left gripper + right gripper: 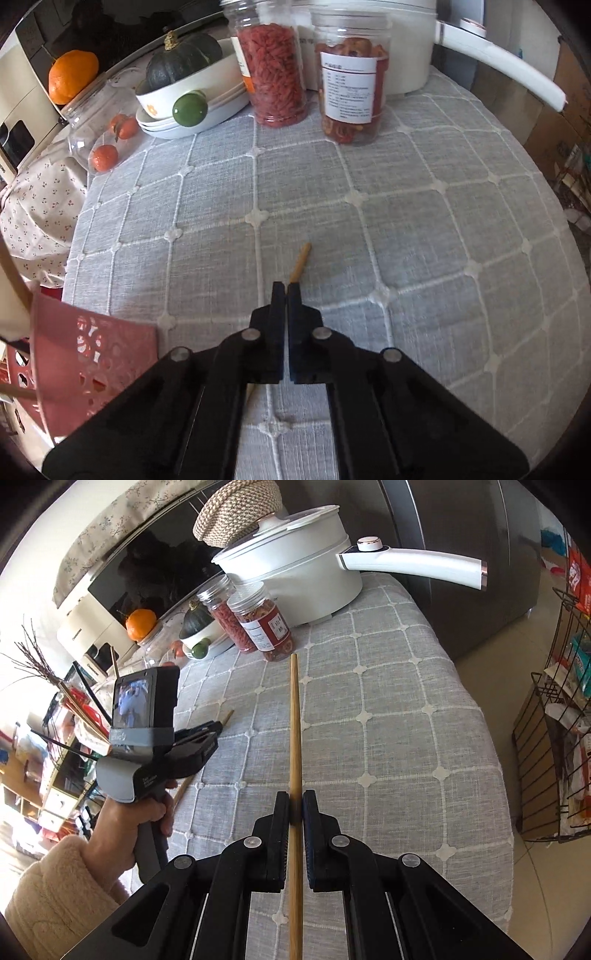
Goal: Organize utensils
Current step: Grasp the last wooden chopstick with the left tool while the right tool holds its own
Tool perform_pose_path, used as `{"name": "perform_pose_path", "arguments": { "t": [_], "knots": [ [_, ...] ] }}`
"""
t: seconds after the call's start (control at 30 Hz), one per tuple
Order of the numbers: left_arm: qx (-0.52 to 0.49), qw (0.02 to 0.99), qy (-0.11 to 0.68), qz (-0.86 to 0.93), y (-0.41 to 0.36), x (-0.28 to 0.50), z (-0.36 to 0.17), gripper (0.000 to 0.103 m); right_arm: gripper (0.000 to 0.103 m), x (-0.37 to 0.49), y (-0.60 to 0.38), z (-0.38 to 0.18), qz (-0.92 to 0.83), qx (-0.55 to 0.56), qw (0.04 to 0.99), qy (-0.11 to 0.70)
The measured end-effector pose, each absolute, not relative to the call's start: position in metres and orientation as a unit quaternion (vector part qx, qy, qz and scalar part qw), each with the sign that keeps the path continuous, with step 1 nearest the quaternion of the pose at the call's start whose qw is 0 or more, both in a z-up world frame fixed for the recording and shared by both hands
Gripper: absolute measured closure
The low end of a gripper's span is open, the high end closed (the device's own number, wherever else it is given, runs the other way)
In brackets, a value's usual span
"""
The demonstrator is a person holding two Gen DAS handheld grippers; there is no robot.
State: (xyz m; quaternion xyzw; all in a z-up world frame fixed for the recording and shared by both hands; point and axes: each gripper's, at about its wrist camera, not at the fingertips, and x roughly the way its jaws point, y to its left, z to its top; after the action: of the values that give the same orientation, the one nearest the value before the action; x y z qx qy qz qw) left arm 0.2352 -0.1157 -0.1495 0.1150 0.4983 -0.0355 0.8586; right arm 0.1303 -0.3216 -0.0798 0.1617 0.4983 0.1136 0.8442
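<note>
My left gripper is shut, its tips low over the grey checked tablecloth. A bamboo chopstick lies slanted on the cloth, runs under the right finger and shows again lower left; I see nothing between the pads. A pink perforated utensil basket stands at the lower left. In the right wrist view my right gripper is shut on a second bamboo chopstick, which points away over the table. A person's hand in a cream sleeve holds the left gripper beside the lying chopstick.
At the far side stand two clear jars of red dried food, a white pot with a long handle, and stacked white bowls holding a green squash. Small oranges lie at the left. A wire rack stands past the table's right edge.
</note>
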Motion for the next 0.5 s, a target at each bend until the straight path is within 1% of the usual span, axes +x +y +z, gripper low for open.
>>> {"name": "perform_pose_path", "arguments": {
  "t": [0.1,0.4,0.5],
  "knots": [
    [0.112,0.865,0.485,-0.063,-0.117,0.215,-0.131,0.102,0.096,0.126,-0.325,-0.069,0.108,0.164,0.854,0.482],
    [0.08,0.893,0.42,-0.143,-0.104,0.136,-0.046,0.103,0.096,0.109,-0.324,-0.039,0.104,0.17,0.878,0.435],
    [0.09,0.892,0.412,-0.164,-0.101,0.126,-0.036,0.103,0.096,0.104,-0.321,-0.033,0.105,0.172,0.88,0.429]
  ]
}}
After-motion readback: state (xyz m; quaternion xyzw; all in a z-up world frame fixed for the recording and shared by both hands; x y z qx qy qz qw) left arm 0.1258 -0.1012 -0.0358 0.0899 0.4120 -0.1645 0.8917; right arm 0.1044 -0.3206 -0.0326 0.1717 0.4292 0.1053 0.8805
